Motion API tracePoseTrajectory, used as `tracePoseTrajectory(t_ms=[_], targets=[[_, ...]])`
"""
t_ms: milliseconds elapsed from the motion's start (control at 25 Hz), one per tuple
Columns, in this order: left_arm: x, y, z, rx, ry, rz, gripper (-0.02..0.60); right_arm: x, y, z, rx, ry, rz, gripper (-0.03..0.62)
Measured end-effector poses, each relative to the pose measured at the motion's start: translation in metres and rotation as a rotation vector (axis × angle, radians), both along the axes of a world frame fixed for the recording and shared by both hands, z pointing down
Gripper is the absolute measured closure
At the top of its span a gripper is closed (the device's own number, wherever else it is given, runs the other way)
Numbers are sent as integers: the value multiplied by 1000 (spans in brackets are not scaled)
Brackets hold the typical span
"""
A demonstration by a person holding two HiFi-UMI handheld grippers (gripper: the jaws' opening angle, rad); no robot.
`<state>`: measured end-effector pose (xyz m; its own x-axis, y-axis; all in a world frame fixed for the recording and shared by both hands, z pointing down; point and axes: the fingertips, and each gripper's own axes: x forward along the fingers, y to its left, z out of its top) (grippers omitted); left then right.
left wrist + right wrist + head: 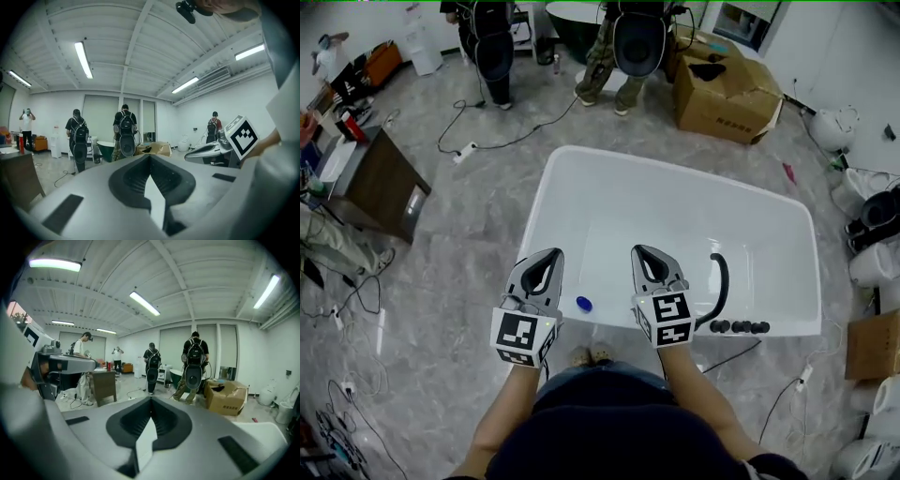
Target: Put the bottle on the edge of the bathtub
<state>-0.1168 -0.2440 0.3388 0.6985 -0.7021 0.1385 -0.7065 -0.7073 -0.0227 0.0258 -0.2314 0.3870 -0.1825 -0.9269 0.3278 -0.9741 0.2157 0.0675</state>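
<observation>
**Both jaws closed and empty, bottle on the near rim**

The white bathtub (656, 216) fills the middle of my head view, standing on the grey floor (478, 234). Beyond its far right corner sits an open cardboard box (727, 94). Off its left side is a dark wooden cabinet (380, 183). Two people (492, 47) stand further back.

I have both grippers up over the near rim of the tub, side by side and apart. The left gripper (551, 253) has its jaws pressed together with nothing between them, which its own view confirms (150, 157). The right gripper (642, 250) is the same, its jaws meeting at the tips and holding nothing (151, 399).

At the tub's near right corner a black hose (720, 286) curves up from a row of black knobs (741, 327) on the rim.

The bottle (583, 303) shows from above only as a small blue round top. It is on the near rim, between the two grippers and closer to the left one, and neither touches it.
</observation>
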Motion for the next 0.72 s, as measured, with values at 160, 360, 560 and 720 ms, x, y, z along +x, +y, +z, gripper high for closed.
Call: tracePoseTrajectory(t_ms=[160, 360, 560, 720], targets=[[17, 4, -57, 92, 37, -30, 560, 16, 4, -70, 141, 4, 21, 566], [15, 13, -121, 196, 66, -68, 560, 7, 14, -145, 278, 12, 6, 566], [6, 21, -148, 243, 92, -93, 560, 1, 24, -184, 356, 36, 12, 566], [3, 27, -148, 243, 97, -107, 560, 0, 31, -186, 364, 39, 5, 566]])
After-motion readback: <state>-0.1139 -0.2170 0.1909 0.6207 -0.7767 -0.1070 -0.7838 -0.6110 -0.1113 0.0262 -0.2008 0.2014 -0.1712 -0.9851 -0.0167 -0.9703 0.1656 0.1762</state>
